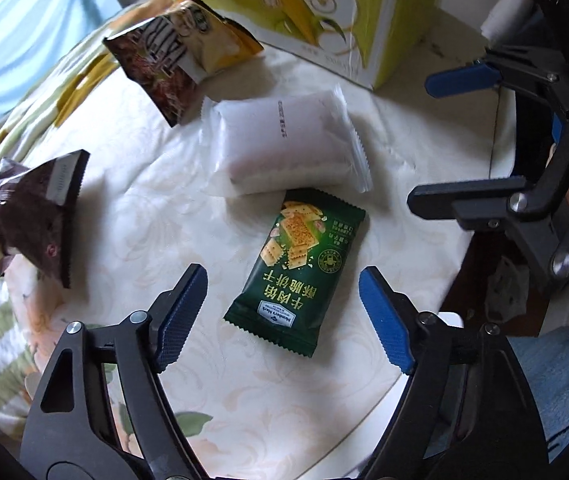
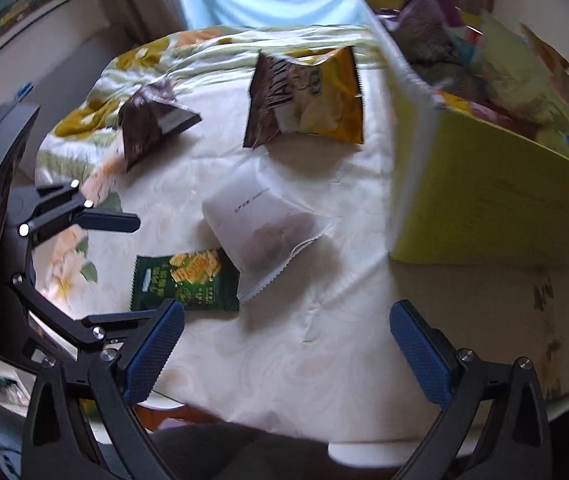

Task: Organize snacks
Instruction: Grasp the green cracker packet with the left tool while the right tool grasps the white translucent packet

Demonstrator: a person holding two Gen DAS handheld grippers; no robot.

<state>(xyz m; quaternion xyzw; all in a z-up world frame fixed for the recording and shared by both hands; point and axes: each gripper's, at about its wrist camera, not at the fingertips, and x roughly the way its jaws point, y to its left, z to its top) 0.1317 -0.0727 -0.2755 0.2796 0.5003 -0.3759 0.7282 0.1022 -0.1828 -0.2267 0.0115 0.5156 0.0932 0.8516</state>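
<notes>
Left tongs spread apart above green "Member's Mark" cracker packet on the white table, pads not touching. Right tongs released, empty. White pouch beside it; yellow-green bear-printed box behind.

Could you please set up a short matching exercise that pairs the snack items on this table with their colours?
Things:
1. cracker packet
2. plain pouch
3. box
4. leftmost packet

Colours:
A. yellow-green with a bear drawing
B. dark brown
C. dark green
D. white, translucent

Pairs: 1-C, 2-D, 3-A, 4-B
</notes>
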